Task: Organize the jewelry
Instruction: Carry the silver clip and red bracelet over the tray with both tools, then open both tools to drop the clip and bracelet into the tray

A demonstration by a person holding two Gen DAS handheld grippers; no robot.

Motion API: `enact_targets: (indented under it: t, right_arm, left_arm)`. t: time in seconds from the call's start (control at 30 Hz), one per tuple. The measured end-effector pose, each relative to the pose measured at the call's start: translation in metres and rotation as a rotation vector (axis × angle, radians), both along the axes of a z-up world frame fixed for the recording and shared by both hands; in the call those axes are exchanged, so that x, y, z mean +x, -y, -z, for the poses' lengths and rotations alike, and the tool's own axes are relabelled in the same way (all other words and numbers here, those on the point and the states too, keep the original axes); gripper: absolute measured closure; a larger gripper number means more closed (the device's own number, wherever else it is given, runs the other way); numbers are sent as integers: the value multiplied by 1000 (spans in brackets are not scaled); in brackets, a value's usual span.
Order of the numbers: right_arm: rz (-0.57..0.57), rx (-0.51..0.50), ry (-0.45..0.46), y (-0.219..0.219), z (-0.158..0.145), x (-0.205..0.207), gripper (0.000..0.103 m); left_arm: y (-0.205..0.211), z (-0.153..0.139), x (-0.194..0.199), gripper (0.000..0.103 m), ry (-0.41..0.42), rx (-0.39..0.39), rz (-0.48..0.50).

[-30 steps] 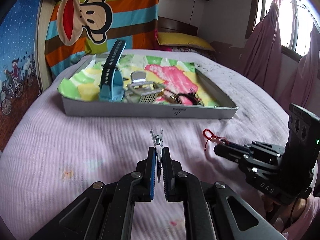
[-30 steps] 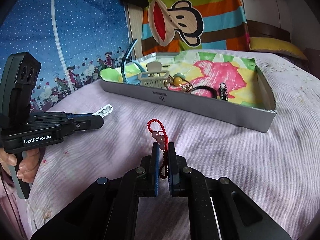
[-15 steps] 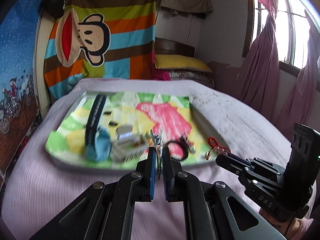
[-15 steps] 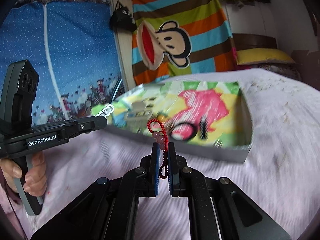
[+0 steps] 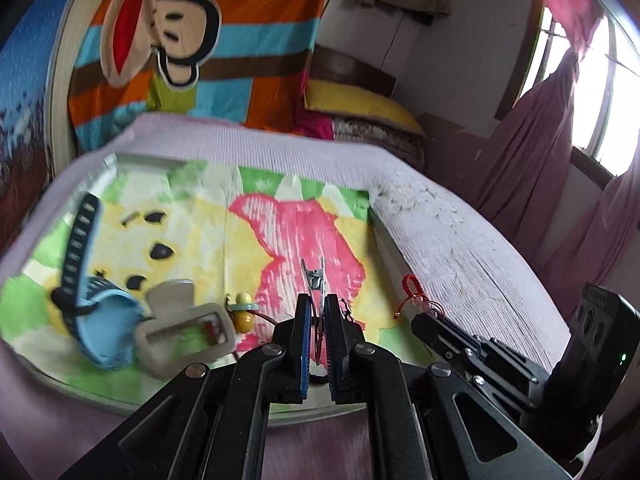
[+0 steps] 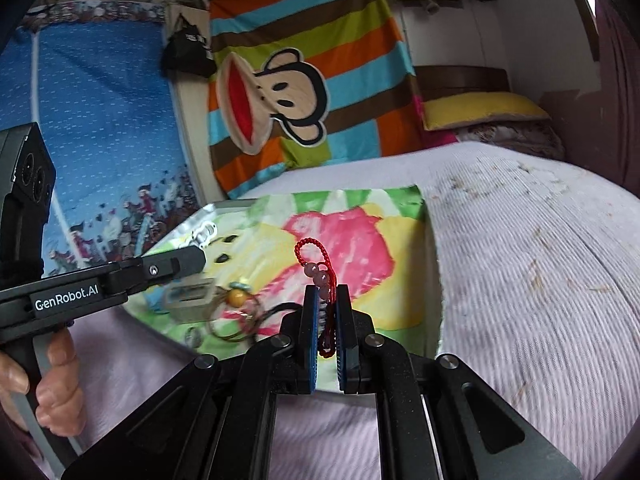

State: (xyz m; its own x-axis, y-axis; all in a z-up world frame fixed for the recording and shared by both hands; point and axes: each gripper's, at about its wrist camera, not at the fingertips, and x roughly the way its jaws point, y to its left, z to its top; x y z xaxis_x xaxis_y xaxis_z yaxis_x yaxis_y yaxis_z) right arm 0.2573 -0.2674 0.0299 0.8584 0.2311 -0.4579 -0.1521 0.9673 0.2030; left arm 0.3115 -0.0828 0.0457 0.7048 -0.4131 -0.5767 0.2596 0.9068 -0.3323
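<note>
While both grippers hang above the tray [image 5: 372,216], left gripper [image 5: 316,312] jaws pinch a metal clip [image 5: 314,280], right gripper [image 6: 326,308] jaws a red bracelet [image 6: 316,264] — thin grips; a jolt could drop either outside the tray.

Lilac bed [image 6: 520,264] — tray [image 5: 384,236] atop

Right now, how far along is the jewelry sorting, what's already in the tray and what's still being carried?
Already lying in the tray: a blue watch, a grey claw clip, a yellow bead charm and a black hair tie. In hand: the left gripper is shut on a silver clip, and the right gripper is shut on a red beaded cord, both above the tray. Left: releasing both.
</note>
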Motion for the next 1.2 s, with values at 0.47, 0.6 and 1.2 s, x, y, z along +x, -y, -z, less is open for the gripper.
enact_targets:
  t: [0.47,0.6,1.2]
  right_arm:
    - [6,12,-143,3,30,32,96]
    - [8,6,-159,1,33,33,96]
    - [-13,-9,-180,-4,37,35,86]
  left_arm:
    - [25,28,16,96,-115,86,29]
    - [25,33,17,96,-136,95,33]
    - [22,41,18,95,-179,114,24]
